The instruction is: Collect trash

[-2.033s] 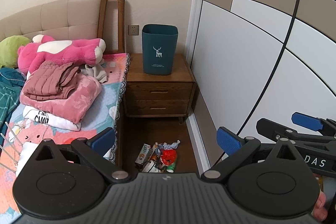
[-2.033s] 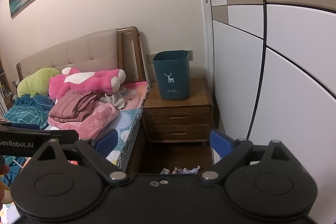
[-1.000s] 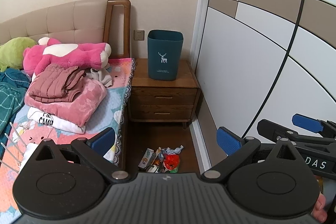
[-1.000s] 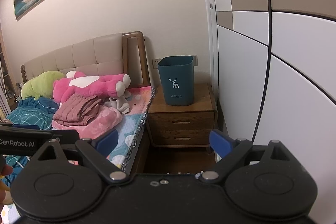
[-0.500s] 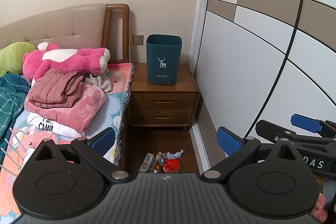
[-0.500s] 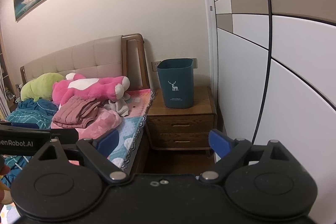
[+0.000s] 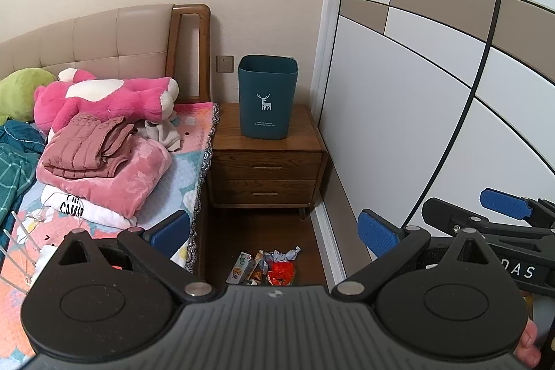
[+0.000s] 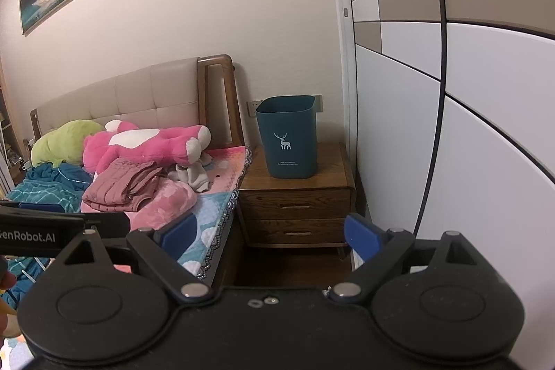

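Bedroom floor (image 7: pixel 242 231) is holding trash pile (image 7: pixel 265 267) below nightstand (image 7: pixel 269 158) w/ teal bin (image 7: pixel 267 96). Left gripper (image 7: pixel 274 229) & right gripper (image 8: pixel 270 229) are hovering wide open, gripping nothing.

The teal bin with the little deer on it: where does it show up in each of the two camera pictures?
Left wrist view: the bin stands just left of centre, on the nightstand, with trash on the floor below.
Right wrist view: the bin sits near the centre, on the same nightstand; the trash is hidden behind the gripper body.
Shared landmark: the pink plush on the bed.
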Available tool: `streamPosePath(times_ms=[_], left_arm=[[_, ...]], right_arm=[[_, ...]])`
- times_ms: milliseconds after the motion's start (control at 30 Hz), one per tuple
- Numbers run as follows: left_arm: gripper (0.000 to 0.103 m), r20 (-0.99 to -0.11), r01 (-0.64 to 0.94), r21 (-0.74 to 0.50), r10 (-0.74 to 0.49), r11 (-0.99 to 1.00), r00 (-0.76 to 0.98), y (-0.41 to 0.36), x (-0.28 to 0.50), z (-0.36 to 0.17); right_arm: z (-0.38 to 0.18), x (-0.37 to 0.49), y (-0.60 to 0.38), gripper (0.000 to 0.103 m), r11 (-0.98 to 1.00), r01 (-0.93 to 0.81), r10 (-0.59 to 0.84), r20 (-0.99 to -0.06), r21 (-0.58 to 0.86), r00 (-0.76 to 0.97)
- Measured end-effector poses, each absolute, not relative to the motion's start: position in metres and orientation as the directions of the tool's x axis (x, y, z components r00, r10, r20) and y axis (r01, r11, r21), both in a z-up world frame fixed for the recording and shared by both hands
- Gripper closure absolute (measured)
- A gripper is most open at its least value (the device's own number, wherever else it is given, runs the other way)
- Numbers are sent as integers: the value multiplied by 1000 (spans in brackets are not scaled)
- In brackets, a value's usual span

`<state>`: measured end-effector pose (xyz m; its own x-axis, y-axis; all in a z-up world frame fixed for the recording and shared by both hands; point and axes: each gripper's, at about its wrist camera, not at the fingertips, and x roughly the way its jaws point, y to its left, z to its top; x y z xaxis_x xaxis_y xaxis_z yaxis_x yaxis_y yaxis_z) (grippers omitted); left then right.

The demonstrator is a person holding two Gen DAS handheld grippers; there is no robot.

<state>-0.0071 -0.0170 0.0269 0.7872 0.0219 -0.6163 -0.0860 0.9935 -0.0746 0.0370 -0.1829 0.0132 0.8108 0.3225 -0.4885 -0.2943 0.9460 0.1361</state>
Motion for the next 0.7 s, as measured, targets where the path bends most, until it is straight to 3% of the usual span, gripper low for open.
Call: streamPosePath(times_ms=[400, 700], left_arm=[[0, -620, -152, -60, 82, 987, 780, -4, 29, 13], [0, -653, -149, -73, 65, 986, 755, 27, 88, -13]], right_arm=[[5, 86, -178, 11, 925, -363, 371, -473, 112, 799], [-12, 133, -155, 11, 918, -376, 382, -523, 124, 762]])
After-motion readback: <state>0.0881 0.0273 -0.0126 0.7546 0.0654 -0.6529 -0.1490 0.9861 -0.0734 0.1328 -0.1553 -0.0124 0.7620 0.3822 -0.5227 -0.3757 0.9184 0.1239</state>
